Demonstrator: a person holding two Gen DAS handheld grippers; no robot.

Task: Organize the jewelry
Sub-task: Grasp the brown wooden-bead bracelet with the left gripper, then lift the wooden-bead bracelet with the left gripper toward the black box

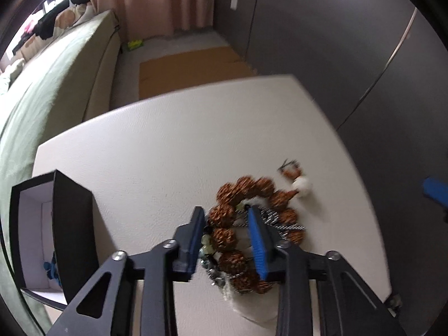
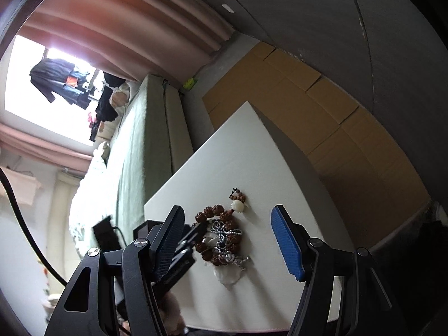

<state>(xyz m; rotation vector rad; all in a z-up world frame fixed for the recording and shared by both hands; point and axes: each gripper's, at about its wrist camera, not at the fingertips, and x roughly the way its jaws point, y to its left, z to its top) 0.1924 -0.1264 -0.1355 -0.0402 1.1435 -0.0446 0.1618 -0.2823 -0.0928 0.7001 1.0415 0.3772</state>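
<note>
A bracelet of big brown knobbly beads with a white bead lies on the white table, over a silver chain piece and a small bead strand. My left gripper is open, its fingers straddling the left side of the bracelet, down at the pile. The pile also shows in the right wrist view. My right gripper is open wide, hovering above and behind the pile. The left gripper's fingers reach the pile from the left.
An open black box with a white inside stands at the table's left edge, with something blue in it. A green-covered bed lies beyond the table. Flat cardboard lies on the floor by a grey wall.
</note>
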